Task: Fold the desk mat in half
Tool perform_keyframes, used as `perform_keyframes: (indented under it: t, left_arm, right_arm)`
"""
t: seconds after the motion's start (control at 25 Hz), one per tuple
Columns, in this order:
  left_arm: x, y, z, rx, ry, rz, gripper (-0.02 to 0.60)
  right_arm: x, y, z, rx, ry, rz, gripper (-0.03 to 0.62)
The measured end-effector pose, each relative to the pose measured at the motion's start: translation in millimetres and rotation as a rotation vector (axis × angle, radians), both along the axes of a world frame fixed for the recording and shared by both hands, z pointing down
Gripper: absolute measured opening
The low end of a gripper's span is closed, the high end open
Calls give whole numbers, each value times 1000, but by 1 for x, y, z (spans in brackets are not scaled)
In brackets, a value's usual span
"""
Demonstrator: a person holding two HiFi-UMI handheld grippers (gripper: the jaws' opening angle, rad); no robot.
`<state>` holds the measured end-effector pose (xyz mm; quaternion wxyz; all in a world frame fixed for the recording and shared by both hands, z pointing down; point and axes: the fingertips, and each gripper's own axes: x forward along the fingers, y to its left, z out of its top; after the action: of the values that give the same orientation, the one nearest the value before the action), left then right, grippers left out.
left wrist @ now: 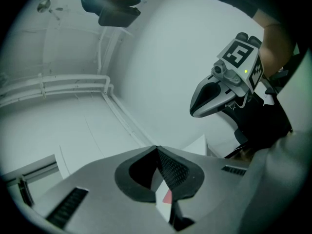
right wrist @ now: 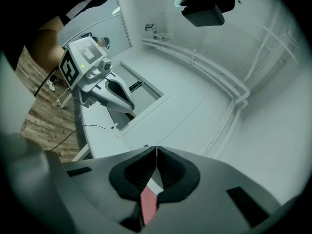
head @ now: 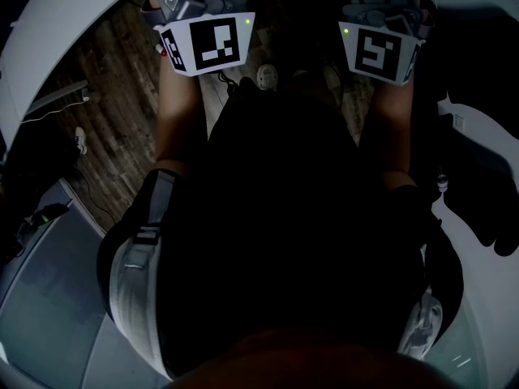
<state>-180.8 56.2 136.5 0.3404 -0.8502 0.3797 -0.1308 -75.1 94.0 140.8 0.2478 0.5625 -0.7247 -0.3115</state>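
dark wooden plank floor [head: 105,112] lies underfoot; grey left tongs [left wrist: 157,148] and right tongs [right wrist: 156,147] are clamped together, empty. no desk mat shows: folding seems unstarted, so find it next.

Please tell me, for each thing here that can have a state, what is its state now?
Left tool: shut, nothing between its jaws, held in the air.
Right tool: shut, nothing between its jaws, held in the air.
Green light on left tool: lit.
Green light on right tool: lit.
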Motion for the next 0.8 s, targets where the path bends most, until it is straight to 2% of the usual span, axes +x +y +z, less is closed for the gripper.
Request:
perform_keyframes:
  t: [0.28,0.8]
  left_arm:
    - [-13,-6,3,1,0,33,12]
    - [-9,-24,12,-11,-10,43,12]
  right_arm:
    - [-15,3,0,8,-8,31,31]
    - [-1,-5,10,7,-15,82,31]
